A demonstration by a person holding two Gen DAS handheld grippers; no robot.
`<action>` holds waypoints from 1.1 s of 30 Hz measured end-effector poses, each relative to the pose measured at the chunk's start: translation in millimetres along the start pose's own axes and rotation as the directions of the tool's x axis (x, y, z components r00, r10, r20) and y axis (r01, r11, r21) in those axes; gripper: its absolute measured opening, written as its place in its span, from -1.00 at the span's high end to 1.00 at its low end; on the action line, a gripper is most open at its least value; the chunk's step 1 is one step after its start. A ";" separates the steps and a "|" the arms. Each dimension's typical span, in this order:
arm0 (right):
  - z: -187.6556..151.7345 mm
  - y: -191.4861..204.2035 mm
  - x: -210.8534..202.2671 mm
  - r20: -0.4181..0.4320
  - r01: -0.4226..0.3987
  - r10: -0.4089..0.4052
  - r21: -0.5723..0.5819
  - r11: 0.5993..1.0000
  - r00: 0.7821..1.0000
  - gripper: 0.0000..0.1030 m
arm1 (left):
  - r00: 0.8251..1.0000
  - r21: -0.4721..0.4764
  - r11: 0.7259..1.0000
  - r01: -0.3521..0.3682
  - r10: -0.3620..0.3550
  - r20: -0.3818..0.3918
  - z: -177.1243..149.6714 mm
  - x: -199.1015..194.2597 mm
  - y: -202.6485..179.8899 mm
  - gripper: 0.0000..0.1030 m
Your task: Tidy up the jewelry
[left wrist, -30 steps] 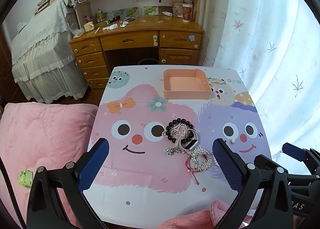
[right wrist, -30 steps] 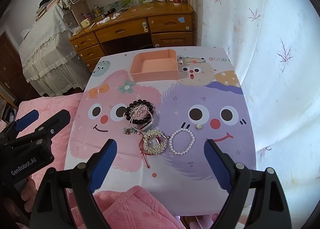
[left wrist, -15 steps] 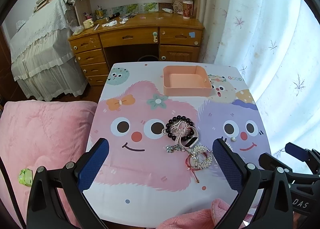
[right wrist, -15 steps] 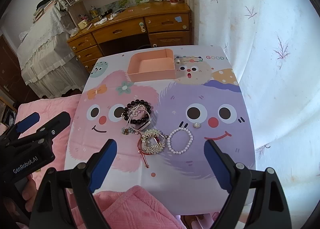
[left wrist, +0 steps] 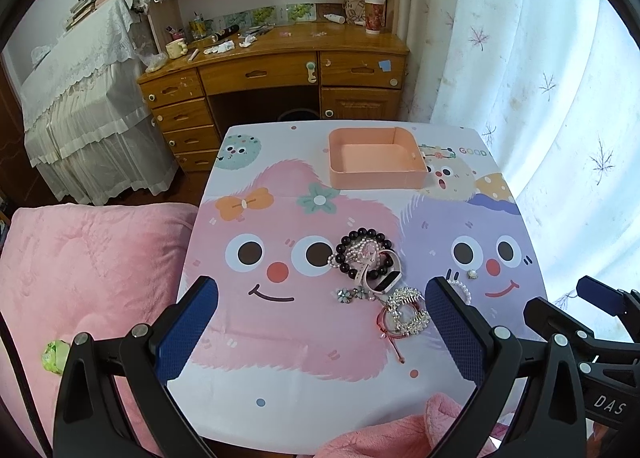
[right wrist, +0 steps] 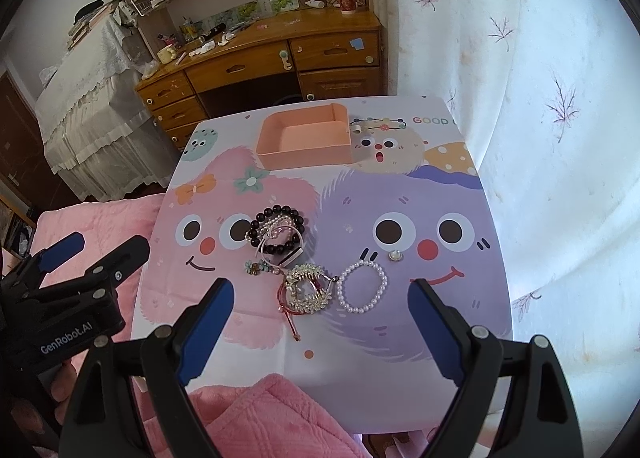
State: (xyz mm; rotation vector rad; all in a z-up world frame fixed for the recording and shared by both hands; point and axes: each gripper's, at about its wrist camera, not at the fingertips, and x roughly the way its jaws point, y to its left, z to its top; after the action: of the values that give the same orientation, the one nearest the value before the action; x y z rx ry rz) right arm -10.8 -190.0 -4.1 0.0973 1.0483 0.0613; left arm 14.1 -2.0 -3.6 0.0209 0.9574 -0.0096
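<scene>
Both claws hover above the near edge of the counter [right wrist: 472, 217], which is covered by a cartoon-monster cloth. Left claw [left wrist: 322, 332]: fingers spread wide, nothing between the blue pads. Right claw [right wrist: 320, 332]: fingers likewise wide apart, empty.

Jewelry lies in a loose cluster near the counter's middle, on the seam between the pink and purple monster prints. Dark bead bracelet [right wrist: 262, 219] sits farthest from the claws, with a small pearl strand [right wrist: 276, 225] and a pale smartwatch band [right wrist: 289, 254] overlapping it. Just nearer: a flower charm piece [right wrist: 256, 267] to the left, then a rhinestone hair comb [right wrist: 308, 290] tangled with a red cord bracelet [right wrist: 289, 310]. White pearl bracelet [right wrist: 362, 286] lies touching the comb's right side. A single pearl stud [right wrist: 395, 255] lies apart, beside the purple monster's nose.

Peach storage tray [right wrist: 304, 149] stands at the far side of the counter, well apart from the cluster; nothing visible inside it.

Pink quilt [left wrist: 92, 266] is left of the counter; wooden desk [left wrist: 276, 69] stands behind it.
</scene>
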 end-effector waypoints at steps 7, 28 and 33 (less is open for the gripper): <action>2.9 1.6 -2.2 0.015 -0.003 0.003 -0.008 1.000 1.000 -0.74 | 1.000 0.006 1.000 -0.004 0.004 0.017 4.0 -1.3 0.1 -0.99; 9.1 -4.5 -12.3 0.067 0.017 -0.019 0.031 0.999 0.998 -0.73 | 0.999 0.012 1.000 0.022 -0.022 0.040 23.5 -4.3 2.0 -0.99; 6.6 -4.3 -12.9 0.073 0.006 -0.008 0.034 0.999 0.997 -0.73 | 0.998 -0.032 0.998 0.052 -0.051 0.025 22.6 -0.2 15.3 -0.99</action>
State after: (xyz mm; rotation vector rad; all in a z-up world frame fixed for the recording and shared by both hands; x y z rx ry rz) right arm -11.5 -195.8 9.8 0.1259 0.9769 0.0336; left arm 32.7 12.8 9.8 -0.0342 0.9336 -0.0413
